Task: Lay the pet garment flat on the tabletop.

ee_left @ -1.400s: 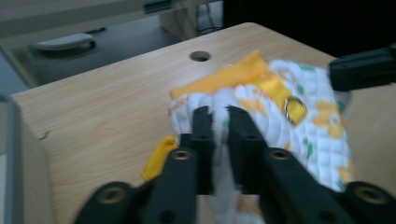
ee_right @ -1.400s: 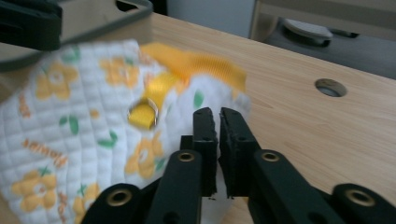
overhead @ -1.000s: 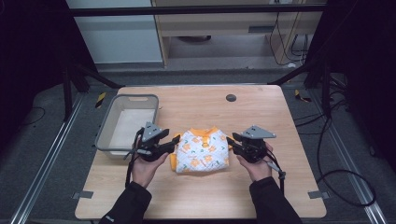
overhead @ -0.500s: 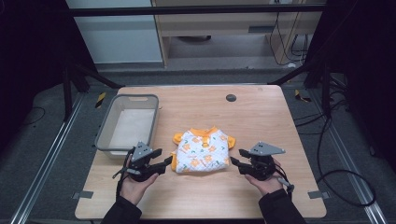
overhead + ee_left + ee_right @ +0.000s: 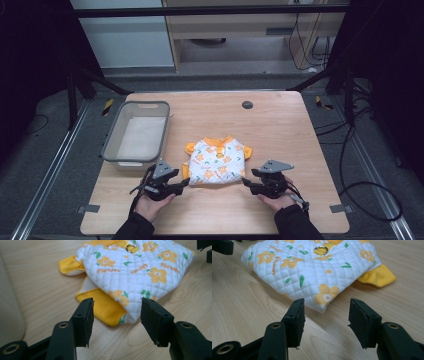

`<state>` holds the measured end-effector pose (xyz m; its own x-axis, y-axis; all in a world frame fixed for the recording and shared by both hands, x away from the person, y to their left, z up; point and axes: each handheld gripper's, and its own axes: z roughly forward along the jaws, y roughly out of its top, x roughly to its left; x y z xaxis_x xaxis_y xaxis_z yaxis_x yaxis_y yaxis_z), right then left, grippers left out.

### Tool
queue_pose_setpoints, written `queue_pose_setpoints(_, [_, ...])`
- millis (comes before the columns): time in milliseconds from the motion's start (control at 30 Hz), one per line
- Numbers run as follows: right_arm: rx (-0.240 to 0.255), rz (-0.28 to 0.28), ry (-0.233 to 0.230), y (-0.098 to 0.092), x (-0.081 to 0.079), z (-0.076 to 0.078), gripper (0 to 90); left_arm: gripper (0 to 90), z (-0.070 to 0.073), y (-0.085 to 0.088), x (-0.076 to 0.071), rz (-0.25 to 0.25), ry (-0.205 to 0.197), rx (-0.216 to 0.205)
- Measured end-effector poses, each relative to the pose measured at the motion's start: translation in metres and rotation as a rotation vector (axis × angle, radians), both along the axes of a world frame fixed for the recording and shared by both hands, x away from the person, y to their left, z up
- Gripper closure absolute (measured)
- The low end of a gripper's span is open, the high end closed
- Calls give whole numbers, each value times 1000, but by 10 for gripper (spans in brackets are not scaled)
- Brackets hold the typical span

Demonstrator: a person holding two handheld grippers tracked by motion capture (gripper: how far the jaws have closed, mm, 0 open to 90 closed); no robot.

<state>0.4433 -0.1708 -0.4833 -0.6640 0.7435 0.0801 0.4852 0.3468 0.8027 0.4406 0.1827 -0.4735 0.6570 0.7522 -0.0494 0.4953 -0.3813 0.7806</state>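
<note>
- Quilted white cotton, stitched in a diamond grid and printed with orange flowers, green leaves and the word "flower", makes up the folded garment (image 5: 217, 162); it lies flat near the middle of the worktop (image 5: 280, 120), between the two grippers.
- Plain yellow-orange fabric trims the garment: a soft, smooth hem layer juts out under the quilted top at its near left corner, and rounded sleeve ends stick out at both sides.
- A small metal ring (image 5: 321, 250) sits on an orange tab near the garment's neckline.
- Pale wood grain with faint wavy figure covers the worktop; a small dark round disc (image 5: 247, 105) is set into it toward the far edge.
- A grey plastic basket (image 5: 111, 145), rectangular with rounded corners and mesh-like walls, stands on the worktop to the left of the garment, well apart from it.
- The left gripper (image 5: 116, 315) has flat, matte black rubbery pads; its jaws stand apart, just short of the garment's yellow-hemmed corner, pressing on nothing.
- The right gripper (image 5: 325, 317) has the same blocky black pads with slightly ragged edges; its jaws have just been opening and stand parted before the garment's near right corner, with bare wood between them.
</note>
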Motion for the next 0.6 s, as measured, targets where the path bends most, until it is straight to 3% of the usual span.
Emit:
queue_pose_setpoints(233, [-11,20,27,8,4,-8,454,427,-9,-13,0,-40,21,51])
queue_pose_setpoints(367, [-12,34,43,14,8,-12,464,469,-14,-19,1,-63,28,79])
queue_pose_setpoints(500, [-14,41,48,17,10,-13,523,564,-16,-21,3,-64,35,92])
queue_pose_setpoints(600, [-17,39,61,17,12,-13,629,676,-18,-21,6,-56,67,80])
